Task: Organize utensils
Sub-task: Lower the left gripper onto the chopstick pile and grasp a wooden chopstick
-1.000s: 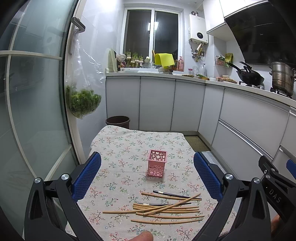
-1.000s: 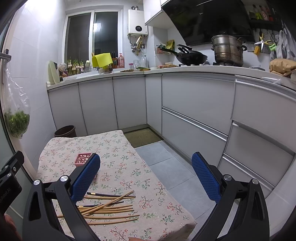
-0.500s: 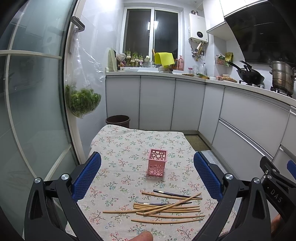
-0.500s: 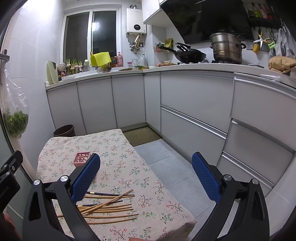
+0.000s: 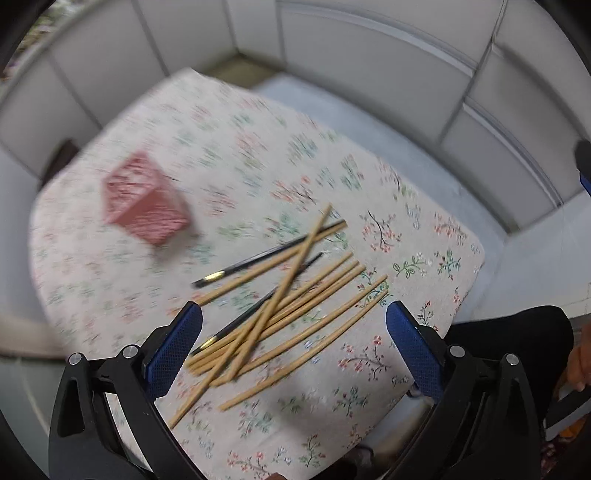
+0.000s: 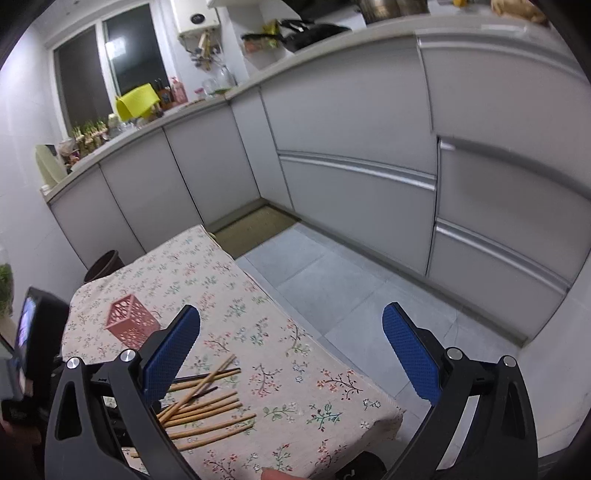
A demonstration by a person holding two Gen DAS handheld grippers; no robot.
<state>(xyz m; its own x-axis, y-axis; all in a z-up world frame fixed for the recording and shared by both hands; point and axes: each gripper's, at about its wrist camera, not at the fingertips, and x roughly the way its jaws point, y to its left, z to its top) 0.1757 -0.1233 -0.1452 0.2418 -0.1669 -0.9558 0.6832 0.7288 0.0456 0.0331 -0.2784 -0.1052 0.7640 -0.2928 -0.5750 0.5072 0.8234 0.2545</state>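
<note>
Pink lattice-cut holder (image 5: 144,201); tan wooden chopsticks (image 5: 295,314) plus black pair (image 5: 266,254) with pale tips; cream tablecloth (image 6: 280,332), small red-green floral print; blue textured gripper pads (image 5: 173,349); grey cabinets (image 6: 351,110).

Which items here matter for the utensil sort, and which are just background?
Job:
- chopsticks, loose pile on the tablecloth
- pink holder, upright, empty as far as visible
- left hand-held gripper, open over the pile
- right hand-held gripper, open

Background:
- bin
- yellow cloth
- wok
</note>
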